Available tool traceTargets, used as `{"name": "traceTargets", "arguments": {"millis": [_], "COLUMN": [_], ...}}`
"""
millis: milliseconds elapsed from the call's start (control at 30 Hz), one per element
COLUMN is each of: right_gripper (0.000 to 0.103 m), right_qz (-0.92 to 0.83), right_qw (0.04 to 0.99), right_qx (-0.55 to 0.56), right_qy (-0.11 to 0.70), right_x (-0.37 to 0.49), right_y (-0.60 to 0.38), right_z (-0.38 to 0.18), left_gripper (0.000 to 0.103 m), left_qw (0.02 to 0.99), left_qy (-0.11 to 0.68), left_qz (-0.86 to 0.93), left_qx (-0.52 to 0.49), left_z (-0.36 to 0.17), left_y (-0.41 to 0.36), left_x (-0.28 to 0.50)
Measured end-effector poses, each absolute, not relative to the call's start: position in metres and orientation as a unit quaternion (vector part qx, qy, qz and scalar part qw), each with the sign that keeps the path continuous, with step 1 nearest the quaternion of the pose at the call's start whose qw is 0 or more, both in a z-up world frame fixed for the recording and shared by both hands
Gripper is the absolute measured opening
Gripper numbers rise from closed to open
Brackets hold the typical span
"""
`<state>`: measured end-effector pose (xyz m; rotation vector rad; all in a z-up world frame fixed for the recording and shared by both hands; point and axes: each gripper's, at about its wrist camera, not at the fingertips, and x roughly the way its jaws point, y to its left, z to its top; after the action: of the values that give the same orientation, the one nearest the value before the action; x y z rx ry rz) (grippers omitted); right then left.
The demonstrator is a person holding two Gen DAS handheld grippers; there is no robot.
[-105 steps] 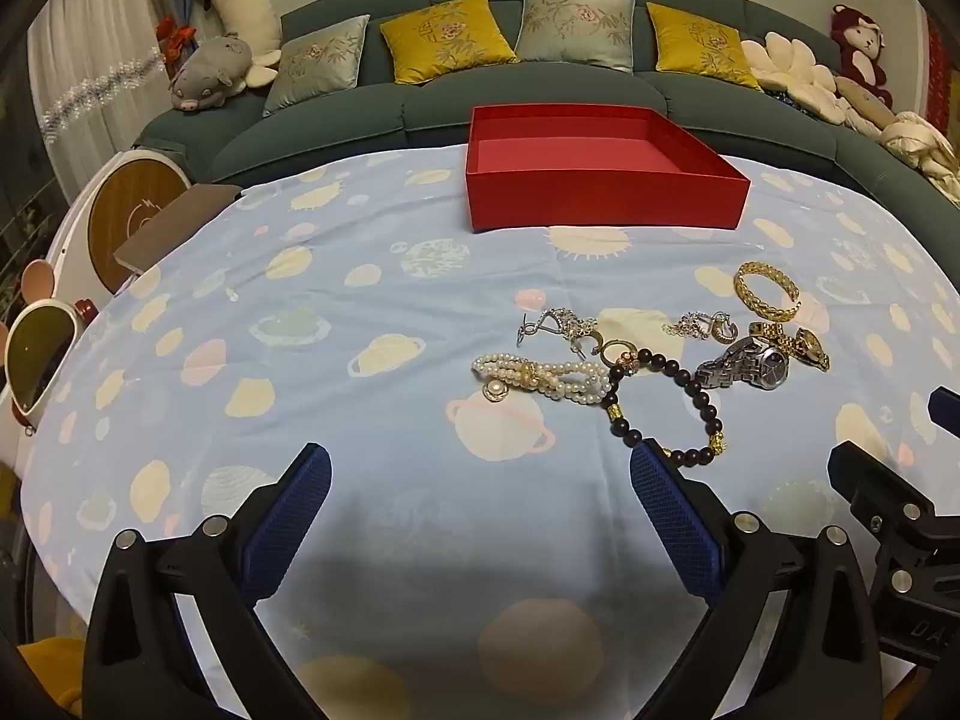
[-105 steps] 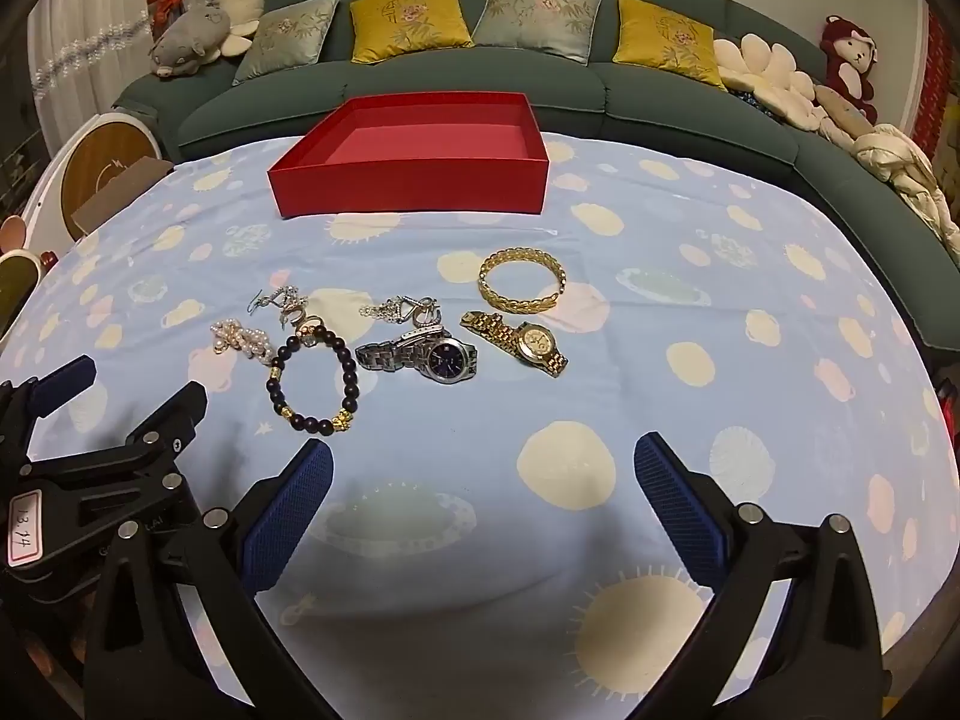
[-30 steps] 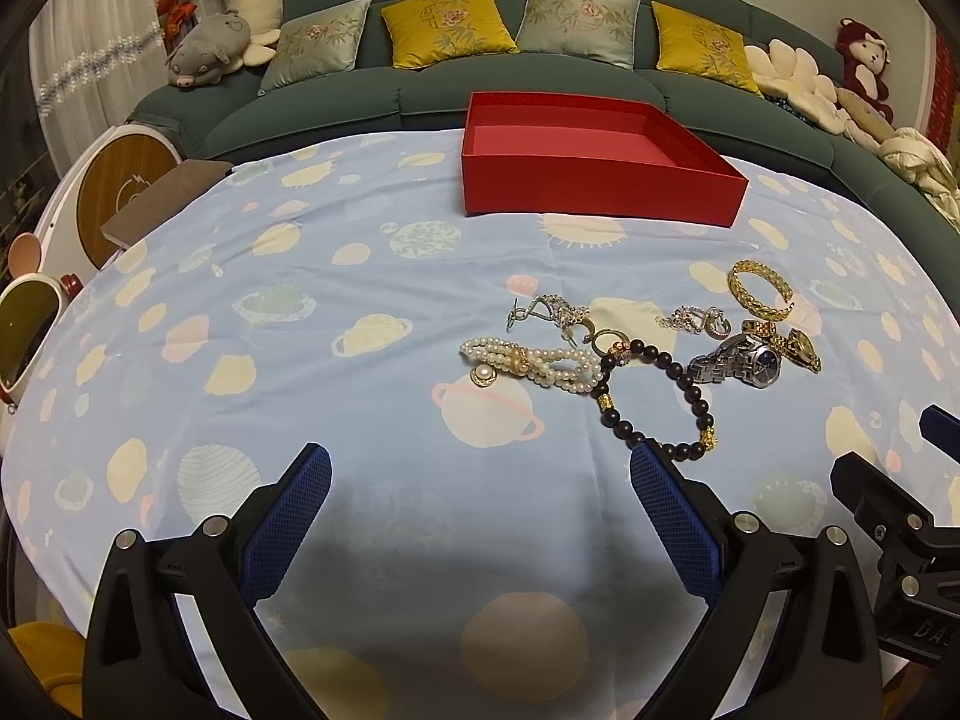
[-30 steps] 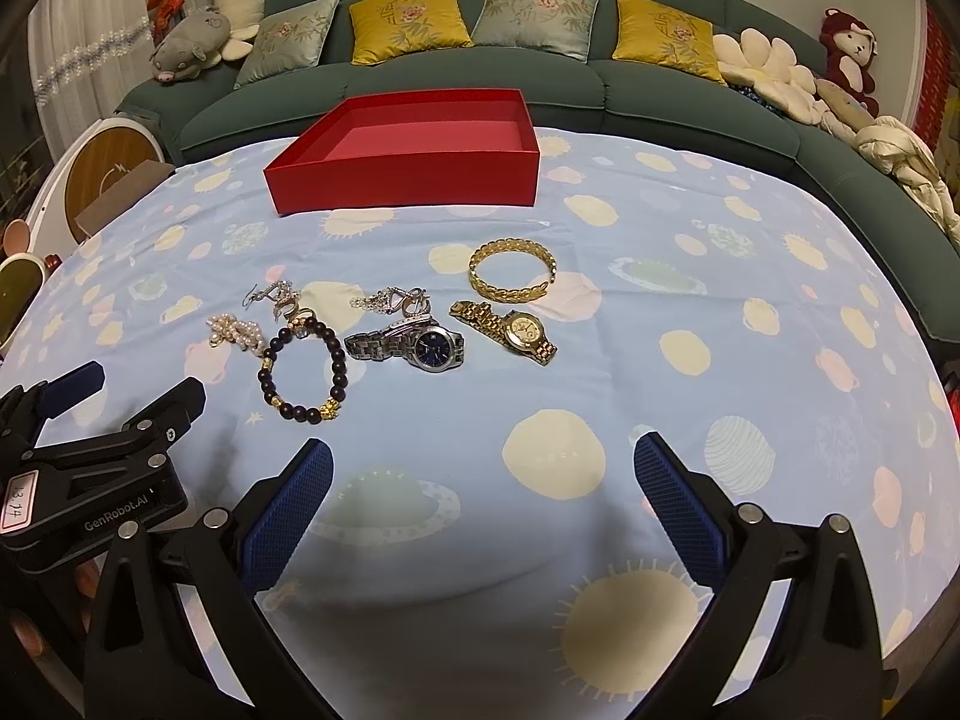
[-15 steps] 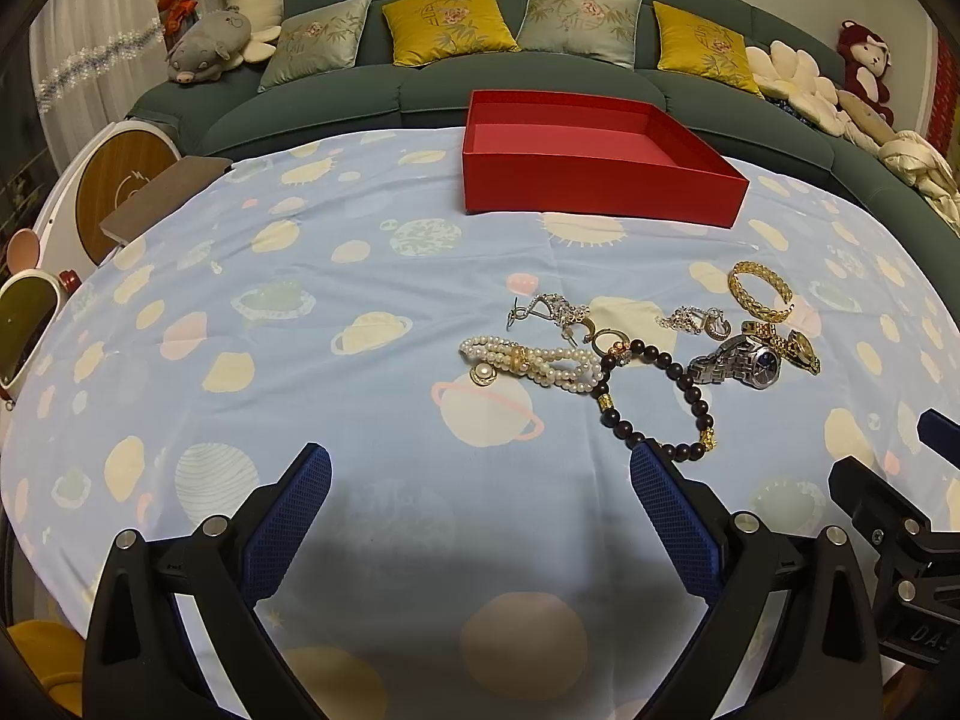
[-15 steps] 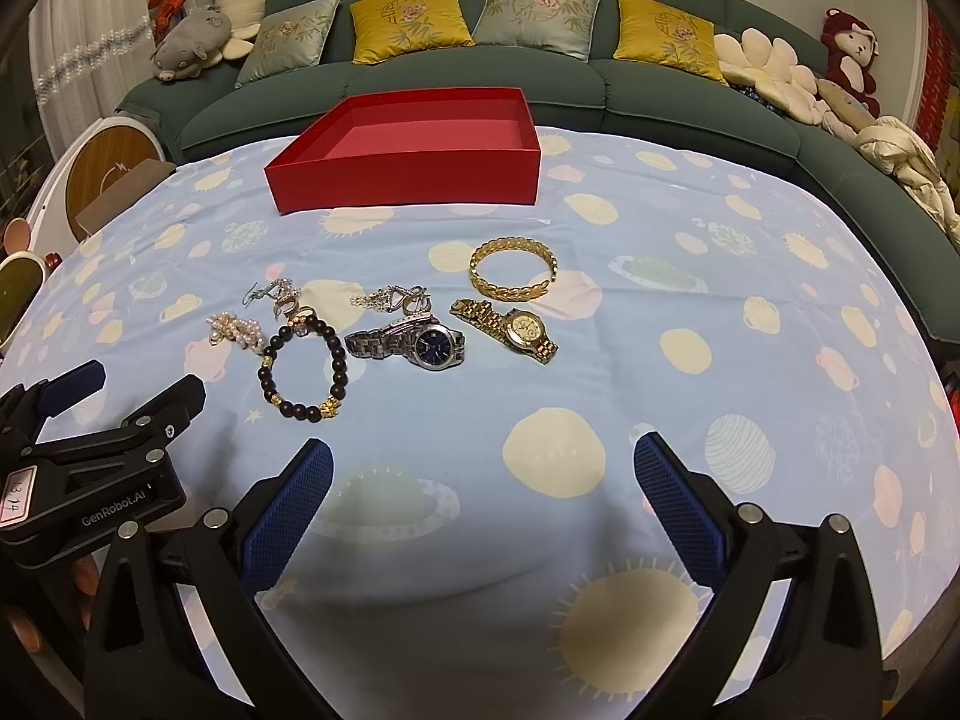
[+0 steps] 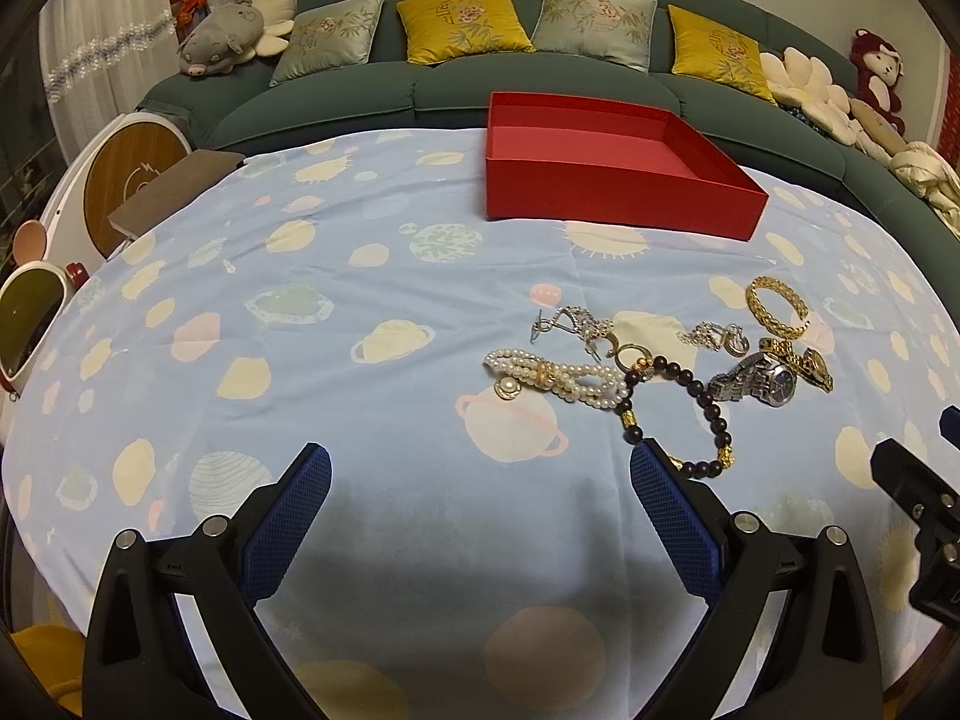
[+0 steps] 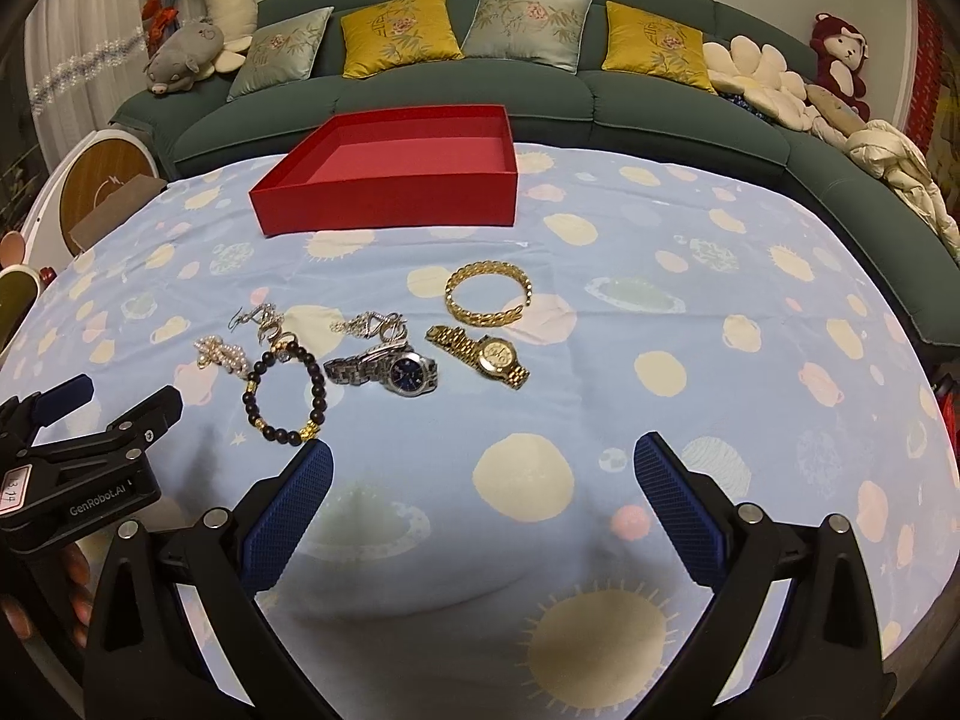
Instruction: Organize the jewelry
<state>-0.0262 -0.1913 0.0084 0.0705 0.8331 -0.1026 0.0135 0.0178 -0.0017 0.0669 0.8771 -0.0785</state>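
Note:
Jewelry lies loose on the blue planet-print tablecloth [image 7: 360,312]: a pearl bracelet [image 7: 552,377], a dark bead bracelet [image 8: 287,393], a silver watch [image 8: 390,369], a gold watch [image 8: 483,355], a gold bangle [image 8: 487,293], and silver chain pieces [image 8: 372,324]. An open, empty red box [image 8: 390,174] stands behind them; it also shows in the left wrist view [image 7: 606,168]. My left gripper [image 7: 477,507] is open and empty, near the table's front, left of the jewelry. My right gripper [image 8: 480,504] is open and empty, in front of the watches.
A green sofa [image 8: 540,90] with yellow and grey cushions curves behind the table. Plush toys sit at its ends. A round white and wood device [image 7: 129,180] and a brown board [image 7: 174,192] are at the far left edge.
Both grippers have drifted slightly; the views shift a little. Nothing on the table has moved, and both grippers stay open.

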Motion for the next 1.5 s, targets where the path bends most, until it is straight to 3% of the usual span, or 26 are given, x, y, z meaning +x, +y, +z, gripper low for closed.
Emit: {"name": "traceTargets", "arguments": {"millis": [367,533,733,967,1100,1267,1400,1500], "right_gripper": [0.093,0.074,0.064,0.061,0.054,0.042,0.022,0.022], "right_qz": [-0.011,0.039,0.041,0.025,0.025,0.034,0.035,0.034], "right_qw": [0.91,0.894,0.885,0.878,0.88,0.882,0.881,0.878], "right_qx": [0.016,-0.002,-0.006,0.023,0.029,0.026,0.034,0.052], "right_qy": [0.414,0.446,0.464,0.477,0.474,0.469,0.47,0.474], "right_x": [0.016,0.032,0.046,0.054,0.055,0.058,0.057,0.053], "right_y": [-0.213,-0.204,-0.208,-0.224,-0.223,-0.218,-0.216,-0.218], "right_z": [0.008,0.001,-0.015,-0.031,-0.035,-0.035,-0.034,-0.033], "left_gripper": [0.098,0.098,0.098,0.098,0.098,0.098,0.098,0.098], "left_qw": [0.914,0.908,0.901,0.893,0.892,0.89,0.889,0.888], "left_qy": [0.405,0.418,0.429,0.443,0.445,0.448,0.452,0.452], "left_qz": [-0.015,-0.031,-0.056,-0.073,-0.078,-0.078,-0.079,-0.082], "left_qx": [0.009,0.022,0.029,0.025,0.02,0.006,-0.004,-0.013], "left_z": [0.013,0.003,-0.008,-0.014,-0.014,-0.015,-0.015,-0.015], "left_y": [0.055,0.058,0.048,0.038,0.035,0.037,0.037,0.036], "left_x": [0.045,0.052,0.049,0.046,0.045,0.044,0.046,0.047]}}
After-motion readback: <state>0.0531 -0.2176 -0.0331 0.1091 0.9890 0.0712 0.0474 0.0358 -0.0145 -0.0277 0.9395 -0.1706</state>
